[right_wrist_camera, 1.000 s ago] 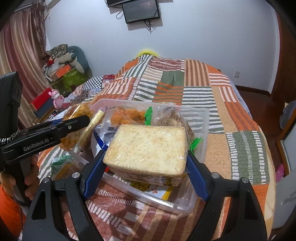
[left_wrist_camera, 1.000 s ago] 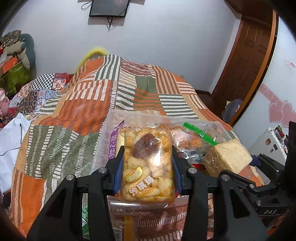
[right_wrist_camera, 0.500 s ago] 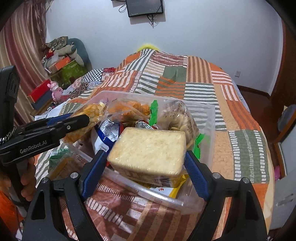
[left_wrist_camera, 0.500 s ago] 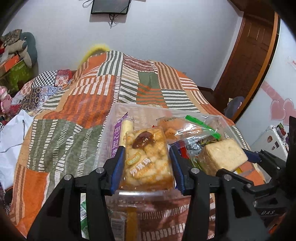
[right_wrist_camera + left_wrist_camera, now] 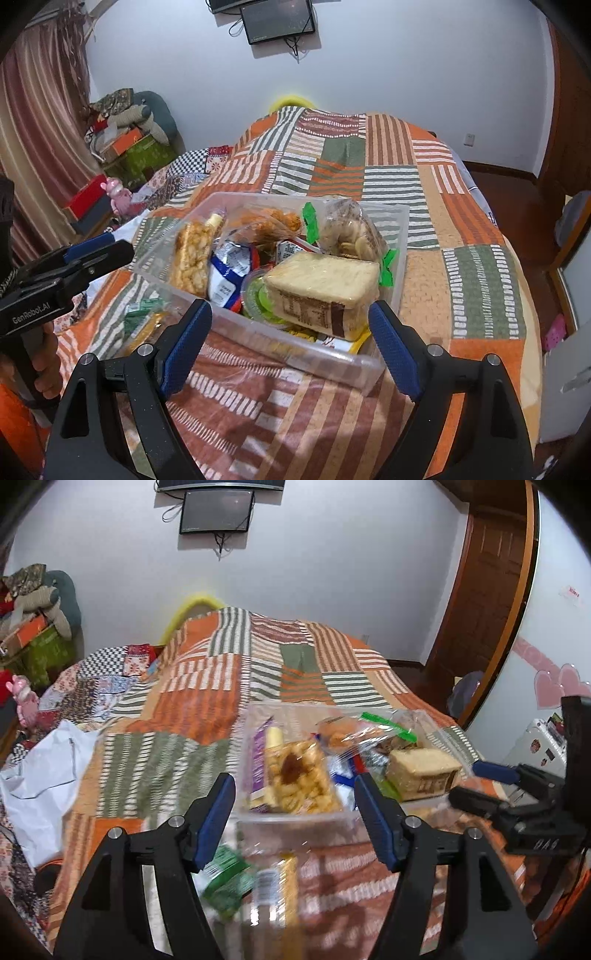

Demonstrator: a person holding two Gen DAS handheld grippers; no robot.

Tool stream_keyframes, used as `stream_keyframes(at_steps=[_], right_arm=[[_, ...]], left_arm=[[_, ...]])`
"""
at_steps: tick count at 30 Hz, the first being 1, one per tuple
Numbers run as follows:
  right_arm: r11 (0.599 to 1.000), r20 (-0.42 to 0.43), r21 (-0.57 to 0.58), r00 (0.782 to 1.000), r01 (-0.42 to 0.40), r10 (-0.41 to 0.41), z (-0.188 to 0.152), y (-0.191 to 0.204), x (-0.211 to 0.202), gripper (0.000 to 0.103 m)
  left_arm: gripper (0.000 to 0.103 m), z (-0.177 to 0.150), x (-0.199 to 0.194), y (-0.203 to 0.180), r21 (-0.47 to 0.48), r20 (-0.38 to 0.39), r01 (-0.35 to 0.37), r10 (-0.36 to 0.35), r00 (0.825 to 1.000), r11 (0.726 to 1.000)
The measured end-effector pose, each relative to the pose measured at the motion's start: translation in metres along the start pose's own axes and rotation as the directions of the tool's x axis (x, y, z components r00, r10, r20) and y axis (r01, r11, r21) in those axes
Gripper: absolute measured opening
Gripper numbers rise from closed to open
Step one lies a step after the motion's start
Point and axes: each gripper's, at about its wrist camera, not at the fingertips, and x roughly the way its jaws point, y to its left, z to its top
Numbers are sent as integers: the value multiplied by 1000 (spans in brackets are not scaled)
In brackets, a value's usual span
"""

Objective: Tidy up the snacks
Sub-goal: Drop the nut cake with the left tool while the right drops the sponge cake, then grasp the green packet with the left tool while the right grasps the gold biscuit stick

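A clear plastic bin sits on the bed, filled with several snack packs. The puffed rice pack leans at its left end and the wrapped bread block lies at its near right. My left gripper hovers just before the bin. Its jaws are opening and the pads stand clear of the rice pack. My right gripper is open in front of the bread, touching nothing. A green packet lies on the bedspread outside the bin.
The striped patchwork bedspread stretches beyond the bin. White cloth lies at the bed's left edge. Boxes and soft toys are piled by the curtain. A wooden door stands at the right. A hand holds the left gripper's handle.
Both grippers let go and drew back and up from the bin. The rice pack and the bread block now rest inside it. The left jaws have spread much wider.
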Motion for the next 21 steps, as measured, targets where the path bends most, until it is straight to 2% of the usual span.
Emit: stream_keyframes(at_steps=[4, 11, 14, 21], right_arm=[[1000, 5, -12, 1000, -10, 10, -4, 9, -7, 85], [998, -29, -33, 998, -55, 54, -15, 32, -2, 85], [995, -65, -47, 995, -83, 80, -19, 46, 9, 85], [988, -157, -65, 979, -143, 131, -29, 83, 41, 85]], left_arm=[[67, -12, -11, 16, 1, -13, -45, 45, 999, 999], [67, -46, -6, 47, -25, -100, -77, 74, 992, 997], [67, -67, 1, 55, -18, -146, -87, 83, 986, 996], [67, -96, -3, 72, -40, -171, -73, 65, 983, 997]])
